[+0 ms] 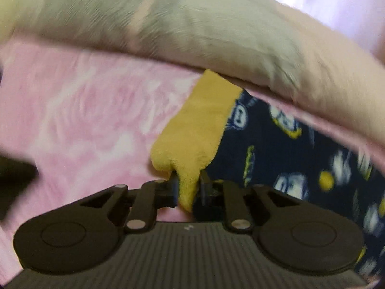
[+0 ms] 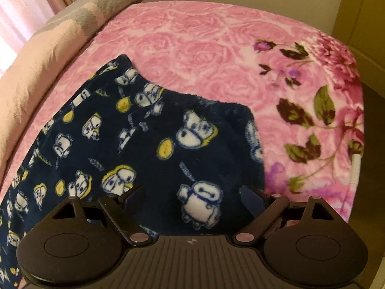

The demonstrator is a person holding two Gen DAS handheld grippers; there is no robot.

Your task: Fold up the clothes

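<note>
We list a navy fleece garment (image 2: 149, 130) printed with white cartoon robots and yellow discs, its cuff (image 1: 192, 130) plain mustard yellow. We record a pink rose-patterned blanket (image 2: 204, 38) with magenta blooms and green-brown leaves, and a pillow (image 1: 168, 24) in grey and pale peach.

Pink rose-patterned bed cover (image 2: 204, 38), cream-and-grey pillow (image 1: 192, 31), backlit pink curtains (image 2: 28, 2).

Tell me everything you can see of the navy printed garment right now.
The garment is navy fleece printed with white cartoon figures and yellow dots, with a yellow cuff. It lies spread on the pink blanket, beside the pillow. The left gripper pinches the cuff; the right gripper is open above the fabric.
</note>
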